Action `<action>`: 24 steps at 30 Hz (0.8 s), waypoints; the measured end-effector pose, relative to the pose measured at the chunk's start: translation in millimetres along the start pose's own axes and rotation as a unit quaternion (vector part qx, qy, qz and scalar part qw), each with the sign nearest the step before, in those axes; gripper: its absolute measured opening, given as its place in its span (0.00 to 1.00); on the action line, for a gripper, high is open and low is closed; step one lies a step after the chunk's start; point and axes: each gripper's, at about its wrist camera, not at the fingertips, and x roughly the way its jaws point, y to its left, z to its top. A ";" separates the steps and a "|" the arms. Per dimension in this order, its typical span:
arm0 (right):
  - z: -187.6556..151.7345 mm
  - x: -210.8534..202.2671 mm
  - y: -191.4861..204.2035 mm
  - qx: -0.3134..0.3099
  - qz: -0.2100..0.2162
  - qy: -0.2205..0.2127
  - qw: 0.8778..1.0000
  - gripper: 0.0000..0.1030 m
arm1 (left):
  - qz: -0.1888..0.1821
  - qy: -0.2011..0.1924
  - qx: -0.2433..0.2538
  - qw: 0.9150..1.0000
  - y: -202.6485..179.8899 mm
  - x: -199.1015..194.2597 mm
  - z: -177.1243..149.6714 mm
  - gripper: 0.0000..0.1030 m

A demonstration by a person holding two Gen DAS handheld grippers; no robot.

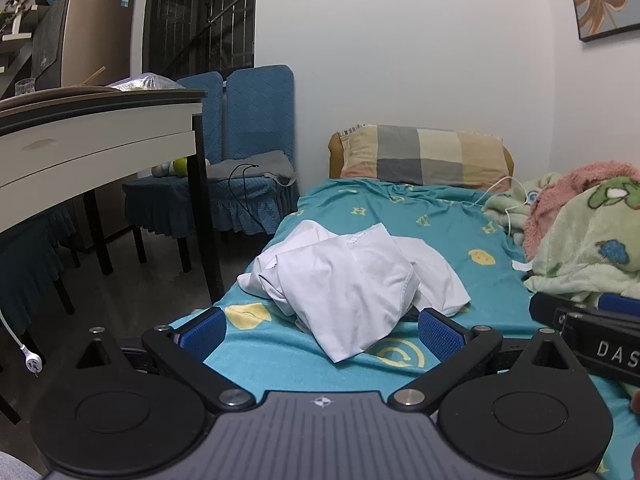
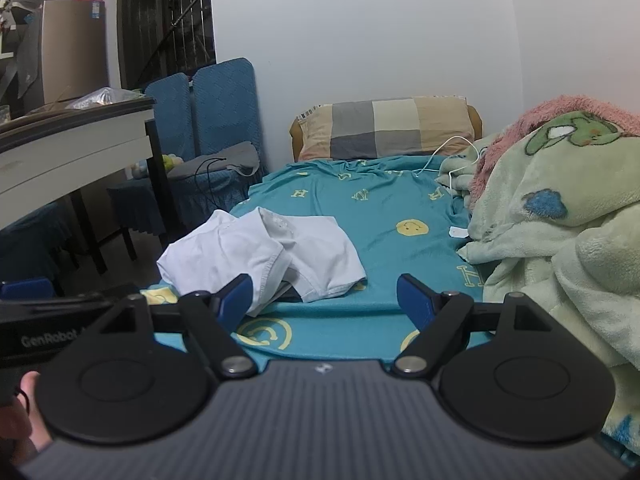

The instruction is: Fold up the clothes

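Observation:
A crumpled white garment lies in a loose heap on the teal bed sheet, near the bed's left edge. My left gripper is open just short of it, blue pads wide apart, and the cloth's near corner sits between them without touching. In the right wrist view the same garment lies ahead and to the left. My right gripper is open over bare sheet, its left pad close to the cloth's near edge. Neither gripper holds anything.
A green and pink fleece blanket is heaped along the bed's right side. A checked pillow and a white cable lie at the head. Left of the bed stand a white table and blue covered chairs.

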 end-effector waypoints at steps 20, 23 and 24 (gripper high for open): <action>4.2 -3.0 -1.4 0.004 -0.002 -0.013 1.000 0.79 | -0.012 -0.005 0.028 1.000 -18.7 0.2 2.4 1.00; 4.0 -3.7 -1.3 0.004 -0.002 -0.014 1.000 0.79 | -0.012 -0.007 0.028 1.000 -19.2 0.8 0.5 1.00; 3.8 -4.1 -1.2 0.004 -0.002 -0.015 1.000 0.79 | -0.013 -0.007 0.027 1.000 -19.0 0.5 0.0 1.00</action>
